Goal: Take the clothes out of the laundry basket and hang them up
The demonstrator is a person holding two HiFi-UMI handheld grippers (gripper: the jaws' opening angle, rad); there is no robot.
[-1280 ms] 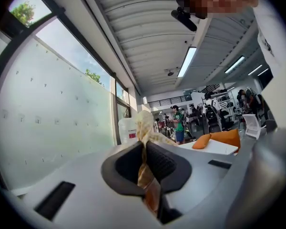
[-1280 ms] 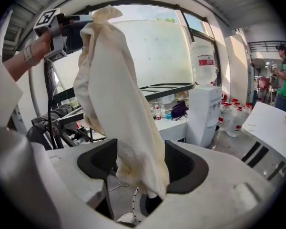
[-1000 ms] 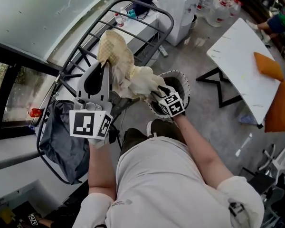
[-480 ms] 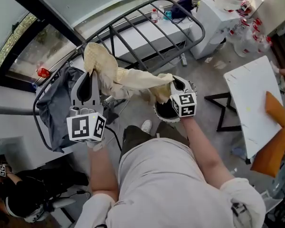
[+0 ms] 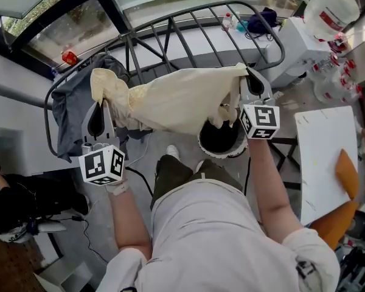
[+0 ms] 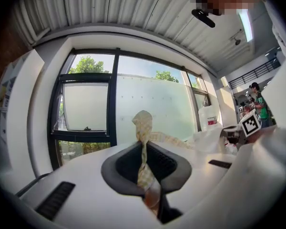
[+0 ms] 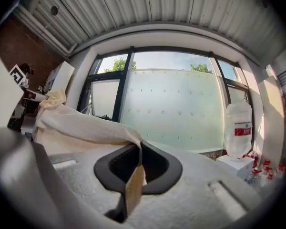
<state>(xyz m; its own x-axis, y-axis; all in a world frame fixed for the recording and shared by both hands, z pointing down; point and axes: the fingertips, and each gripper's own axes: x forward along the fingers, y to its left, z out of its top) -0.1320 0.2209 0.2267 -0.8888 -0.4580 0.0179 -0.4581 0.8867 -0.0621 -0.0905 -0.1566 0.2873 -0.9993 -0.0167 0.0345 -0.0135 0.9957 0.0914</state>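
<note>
cloth of a pale yellow, finely checked weave (image 5: 182,99) is stretching in a sagging band between the two handheld grippers. it is hanging in the air above the round black laundry basket with the white perforated rim (image 5: 214,155), which is sitting on the grey floor just in front of the person's feet. the left gripper (image 5: 99,105) is clenching one bunched corner of this garment, and in the left gripper view its jaws are pressing together on a twisted strip of the fabric that is poking up past their tips. the right gripper (image 5: 253,78) is pinching the opposite edge. the right gripper view is showing its jaws closed tight on a thin fold, with the rest of the cloth draping away to the left. beyond the garment, the dark metal tube drying rack (image 5: 129,38) is standing in front of the large frosted window. a dark grey-blue piece of clothing (image 5: 67,111) is hanging over the rack's left end, just beside the left gripper. a white rectangular table (image 5: 319,163) is standing at the right, well apart from the basket. a large clear water bottle with a red label (image 7: 238,125) is showing near the window in the right gripper view.
</note>
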